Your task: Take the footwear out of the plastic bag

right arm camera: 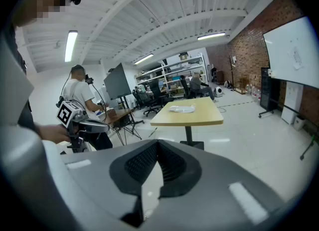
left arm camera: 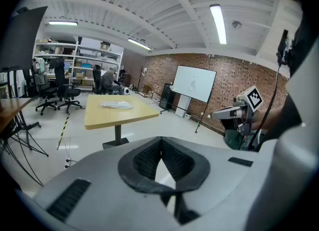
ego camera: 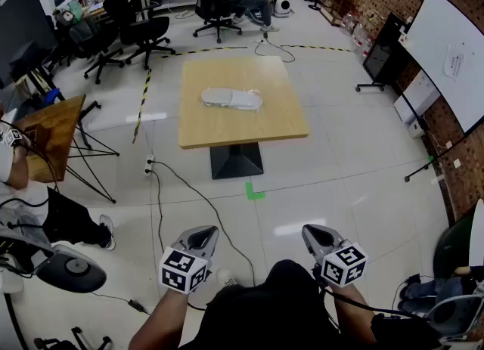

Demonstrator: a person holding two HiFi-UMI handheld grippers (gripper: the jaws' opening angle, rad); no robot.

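A clear plastic bag with pale footwear inside point(ego camera: 231, 99) lies flat on the square wooden table point(ego camera: 242, 131), well ahead of me across the floor. It also shows as a small bundle, the bag point(left arm camera: 116, 105) in the left gripper view and the bag point(right arm camera: 182, 109) in the right gripper view. My left gripper point(ego camera: 205, 230) and right gripper point(ego camera: 311, 229) hang side by side near my body, far short of the table. Both are shut with nothing between the jaws, as the left gripper point(left arm camera: 160, 144) and the right gripper point(right arm camera: 157, 147) show in their own views.
A cable point(ego camera: 198, 199) runs over the tiled floor from a power strip point(ego camera: 149, 165) by the table's base. A green tape mark point(ego camera: 254, 190) lies in front of the table. Left stand a wooden side table point(ego camera: 53, 133) and office chairs point(ego camera: 140, 31); a whiteboard point(ego camera: 454, 57) stands right.
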